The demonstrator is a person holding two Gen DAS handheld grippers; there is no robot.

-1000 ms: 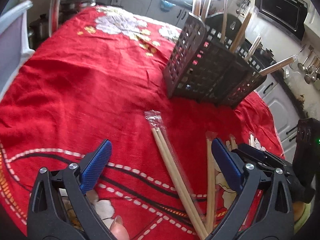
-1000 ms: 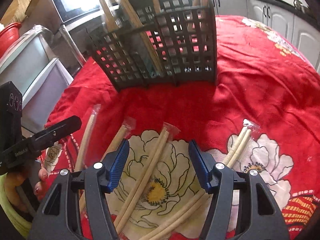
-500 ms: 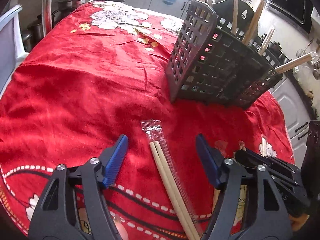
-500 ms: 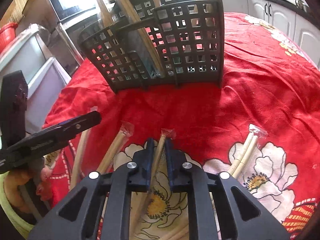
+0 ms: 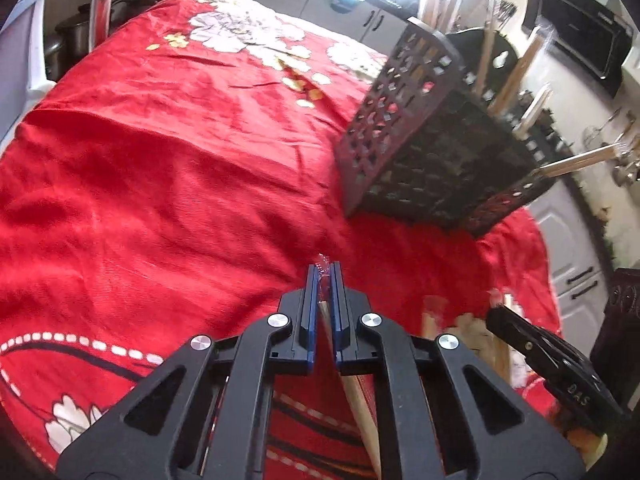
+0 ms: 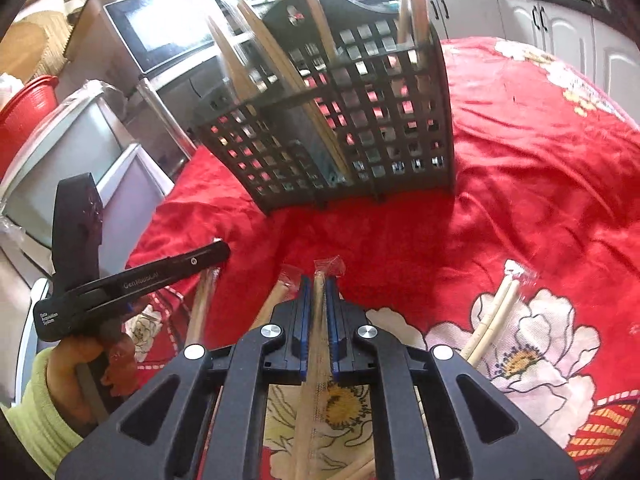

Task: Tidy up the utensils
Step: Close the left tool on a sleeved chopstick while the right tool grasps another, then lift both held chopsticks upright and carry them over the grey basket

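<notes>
The dark basket [image 6: 344,128] with square holes stands on the red flowered cloth [image 6: 540,184] that covers the bench. All places here are told from that basket.

In the right wrist view, far to the basket's left and nearer the camera, the left claw [image 6: 208,258] pokes in from the side, held by a hand [image 6: 76,364] in a green sleeve. A wrapped chopstick pair [image 6: 202,304] lies on the cloth just under its tip. In front of the basket, closer to the camera, the right claw [image 6: 319,284] is squeezed tight on a pair of chopsticks in a clear wrapper [image 6: 318,344]. The wrapper's end sticks out past the blue pads [image 6: 305,312] and points at the basket. Another wrapped pair [image 6: 276,300] lies just left of it. To the basket's right and nearer the camera, a pale pair [image 6: 492,320] lies on a white flower.

Several long sticks stand up inside the basket, leaning.

In the left wrist view, the left claw [image 5: 325,276] sits in front of the basket's left corner [image 5: 424,140]. It is pinched nearly shut on its own wrapped chopsticks [image 5: 356,396]. More chopsticks [image 5: 460,332] lie blurry on the cloth to its right, near the right claw's black tip [image 5: 520,332].
</notes>
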